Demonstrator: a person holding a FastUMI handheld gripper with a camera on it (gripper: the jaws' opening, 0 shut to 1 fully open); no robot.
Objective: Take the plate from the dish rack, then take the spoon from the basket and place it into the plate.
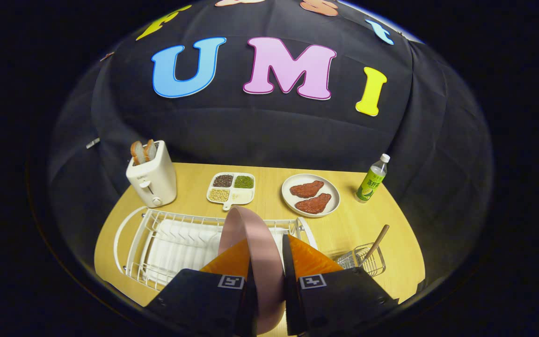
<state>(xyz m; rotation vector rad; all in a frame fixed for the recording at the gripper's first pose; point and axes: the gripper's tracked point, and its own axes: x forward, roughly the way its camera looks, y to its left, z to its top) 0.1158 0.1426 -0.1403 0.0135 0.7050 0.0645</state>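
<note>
- One wooden desk (269, 213) is seen carrying everything, its bare top pale between the items.
- A white wire dish rack (157, 243) is set on the near left part of the desk, just ahead of the left finger.
- A pink plate (258, 248) is held on edge between the two fingers of the tool (266, 262); the tool is closed on the plate, a finger pressed against each face, with the plate's top rim raised above the rack's far rail.
- A white toaster (152, 180) with two bread slices is placed beyond the rack.
- A white dish with two red meat pieces (310, 195) is laid beyond the fingers.
- A divided tray of grains (231, 188) is set between toaster and dish.
- A small wire basket (365, 260) is found just right of the tool, a wooden-handled spoon (376, 243) leaning in it.
- A green-labelled bottle (372, 180) is stood right of the dish.
</note>
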